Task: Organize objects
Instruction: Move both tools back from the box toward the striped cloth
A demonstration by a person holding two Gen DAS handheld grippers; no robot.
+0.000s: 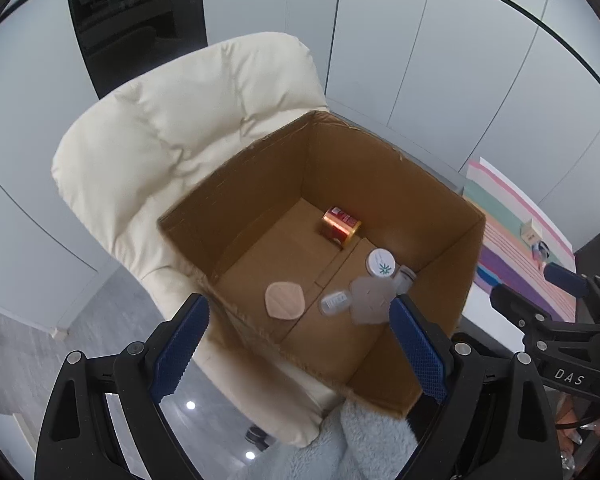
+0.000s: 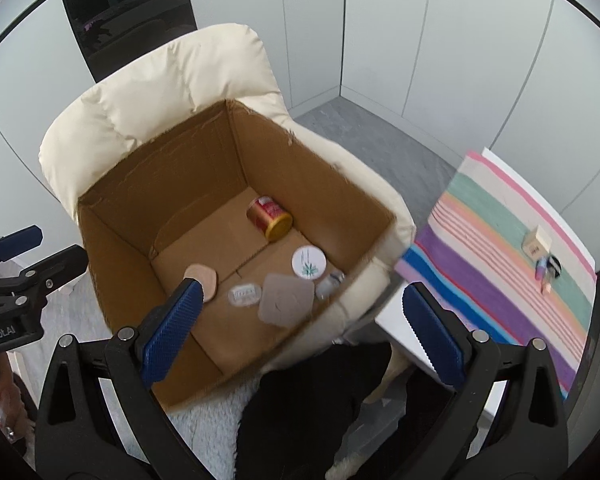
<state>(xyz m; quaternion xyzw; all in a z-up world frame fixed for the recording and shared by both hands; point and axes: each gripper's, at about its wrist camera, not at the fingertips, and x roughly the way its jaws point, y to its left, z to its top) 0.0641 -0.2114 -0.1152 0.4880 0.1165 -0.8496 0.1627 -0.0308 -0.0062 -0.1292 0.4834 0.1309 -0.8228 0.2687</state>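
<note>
Two grippers hang wide and empty above cardboard box (image 1: 380, 184) on cream chair (image 1: 172, 140). Collected: red can (image 1: 340, 224), white-lidded jar (image 1: 381, 263), tan pad (image 1: 285, 299). Left over: small carton (image 2: 536, 244) on striped cloth (image 2: 500, 280), well off to right. Right gripper (image 2: 304, 312) nearer it; left gripper (image 1: 300, 336) over box, farther. Likely next reach falls to right.
</note>
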